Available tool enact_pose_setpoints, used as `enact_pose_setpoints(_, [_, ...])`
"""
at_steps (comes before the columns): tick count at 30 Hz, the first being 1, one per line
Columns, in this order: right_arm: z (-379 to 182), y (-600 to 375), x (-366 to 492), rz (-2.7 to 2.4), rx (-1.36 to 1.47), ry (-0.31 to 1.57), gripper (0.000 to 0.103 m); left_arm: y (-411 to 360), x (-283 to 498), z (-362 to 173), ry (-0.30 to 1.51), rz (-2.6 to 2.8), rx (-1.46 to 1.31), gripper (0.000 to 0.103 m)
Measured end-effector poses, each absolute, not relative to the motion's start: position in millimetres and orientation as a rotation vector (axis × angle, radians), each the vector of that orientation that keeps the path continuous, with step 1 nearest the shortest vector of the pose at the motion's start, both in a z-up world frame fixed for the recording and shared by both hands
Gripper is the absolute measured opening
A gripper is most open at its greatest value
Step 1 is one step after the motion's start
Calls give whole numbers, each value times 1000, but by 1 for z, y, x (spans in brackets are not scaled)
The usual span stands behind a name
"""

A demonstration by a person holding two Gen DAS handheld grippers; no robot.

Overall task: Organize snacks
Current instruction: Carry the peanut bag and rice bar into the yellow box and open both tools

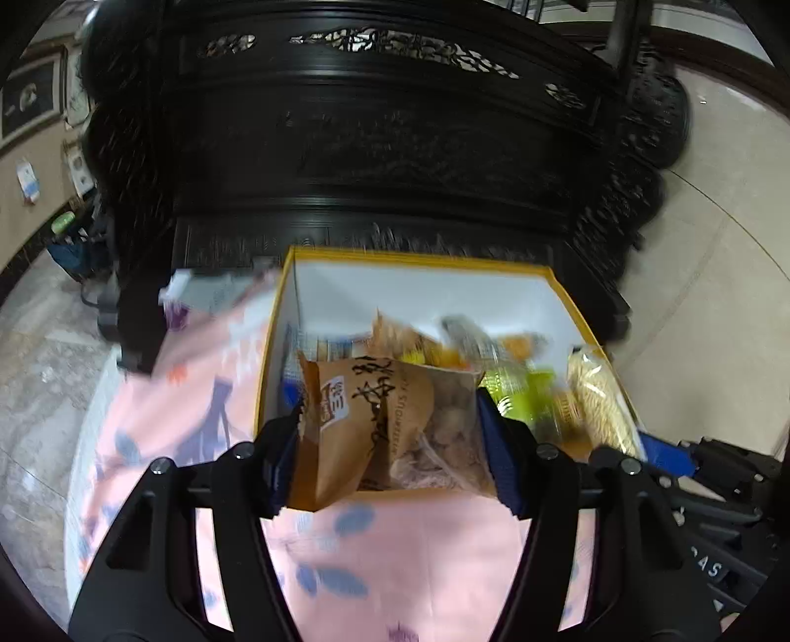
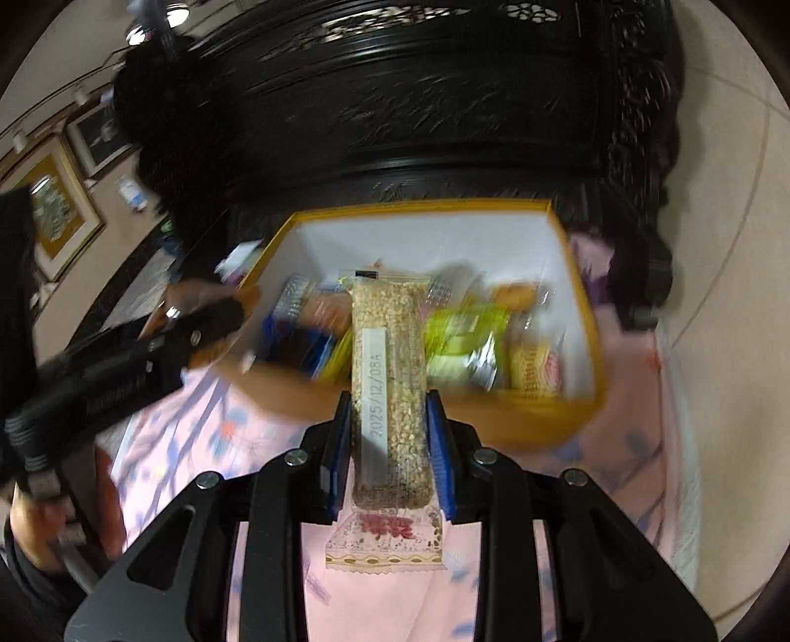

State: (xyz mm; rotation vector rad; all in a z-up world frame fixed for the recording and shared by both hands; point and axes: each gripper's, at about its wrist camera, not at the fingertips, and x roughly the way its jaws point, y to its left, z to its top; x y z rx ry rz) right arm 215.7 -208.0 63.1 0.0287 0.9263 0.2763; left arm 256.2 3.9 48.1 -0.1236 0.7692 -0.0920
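Both fisheye views bend straight lines hard toward the rim, with black vignette in the corners. Light is soft and even indoors; ceiling spotlights point(image 2: 173, 15) glare at the upper left of the right wrist view. Motion blur smears the snacks in the yellow box point(image 1: 424, 261) and the pink tablecloth point(image 1: 405, 553). The carved dark cabinet point(image 1: 385, 148) swallows detail. Gripper frames near the lens stay sharp.

Right tongs point(image 2: 390, 434) clamp a clear-wrapped grain bar point(image 2: 389, 375) above the yellow snack box point(image 2: 582, 306).
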Motion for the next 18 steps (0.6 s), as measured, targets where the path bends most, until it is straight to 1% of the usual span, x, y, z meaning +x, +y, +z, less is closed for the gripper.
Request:
enact_pose_setpoints(4, [62,-213,254,235,60,933,29,1,291,52,789,-71,-138,63])
enact_pose_setpoints(9, [58,-215,271,232,71,922,29,0,309,46,795,-66,-127,63])
enact_pose_setpoints(11, [61,-214,275,217,61,886,32,-4,310,46,783,-68,-107,65])
enact_pose_setpoints(12, [63,-214,276,205,51,863,37,-6,310,47,770,-69,-91,65])
enact_pose_setpoints(13, [65,-214,275,184,39,836,61,-9,309,49,760,-75,-79,73])
enact_pose_setpoints(14, [68,-216,273,154,29,813,71,-10,309,50,756,-75,-72,80])
enact_pose_setpoints(15, [69,-217,272,139,23,802,72,-9,307,54,737,-46,-60,85])
enact_pose_setpoints(16, [71,-220,270,125,18,799,75,-9,306,57,716,-29,-56,95])
enact_pose_setpoints(17, [72,-223,270,114,23,803,82,-7,303,60,691,-19,-59,101])
enact_pose_setpoints(18, [72,-227,270,101,33,807,88,-4,301,63,675,0,-67,101])
